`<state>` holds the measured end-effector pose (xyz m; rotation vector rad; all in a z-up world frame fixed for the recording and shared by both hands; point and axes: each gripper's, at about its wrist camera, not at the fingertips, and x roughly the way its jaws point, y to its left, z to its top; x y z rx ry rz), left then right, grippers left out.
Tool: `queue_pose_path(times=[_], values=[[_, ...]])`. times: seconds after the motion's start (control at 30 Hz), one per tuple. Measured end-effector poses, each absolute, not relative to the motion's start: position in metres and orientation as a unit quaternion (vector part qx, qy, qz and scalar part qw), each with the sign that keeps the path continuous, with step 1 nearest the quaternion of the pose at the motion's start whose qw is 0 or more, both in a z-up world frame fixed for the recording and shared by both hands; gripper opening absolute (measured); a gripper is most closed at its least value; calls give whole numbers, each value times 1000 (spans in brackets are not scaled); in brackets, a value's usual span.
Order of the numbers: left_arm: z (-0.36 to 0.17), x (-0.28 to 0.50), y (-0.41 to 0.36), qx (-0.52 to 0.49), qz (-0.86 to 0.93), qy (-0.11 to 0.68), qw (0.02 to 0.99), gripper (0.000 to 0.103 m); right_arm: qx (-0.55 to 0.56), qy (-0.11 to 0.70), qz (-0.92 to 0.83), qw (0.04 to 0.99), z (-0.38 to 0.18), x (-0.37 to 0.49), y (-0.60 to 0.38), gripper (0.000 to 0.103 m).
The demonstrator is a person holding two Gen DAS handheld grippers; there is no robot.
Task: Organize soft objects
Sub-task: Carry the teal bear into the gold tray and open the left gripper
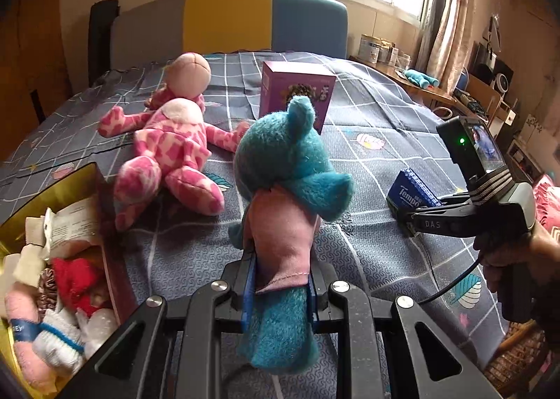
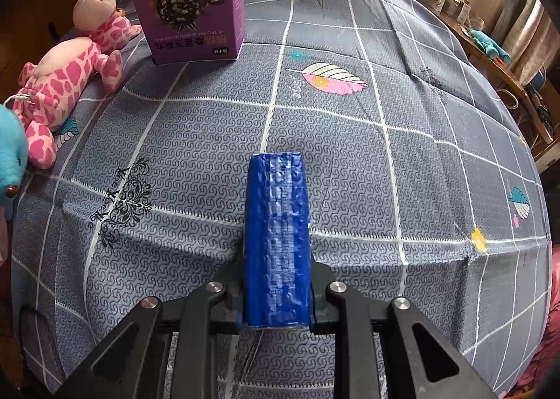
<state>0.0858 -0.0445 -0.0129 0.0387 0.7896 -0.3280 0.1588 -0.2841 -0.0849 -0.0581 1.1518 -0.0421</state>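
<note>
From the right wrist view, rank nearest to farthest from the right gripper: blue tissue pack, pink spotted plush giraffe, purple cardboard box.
1. Blue plastic-wrapped tissue pack, clamped in the right gripper.
2. Pink spotted plush giraffe, lying far left.
3. Purple cardboard box, standing upper left, farthest.

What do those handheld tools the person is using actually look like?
Each is black plastic with angular linkage arms joined by round silver bolts and blue pads inside the fingers. Seen from the left wrist, the right tool has a pistol-style handle, white "DAS" lettering, a small screen with a green light on top, and a black cable trailing underneath. The hand gripping it is bare.
</note>
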Motion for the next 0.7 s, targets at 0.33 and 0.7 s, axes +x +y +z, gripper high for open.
queue_pose_path(times=[0.33,0.7], values=[[12,66,-9,6,-131,357,925,24,-51,540,-21,840,-86,160,-280,23],[30,53,45,-22,-84,344,935,24,-53,540,-20,839,-88,160,-280,24]])
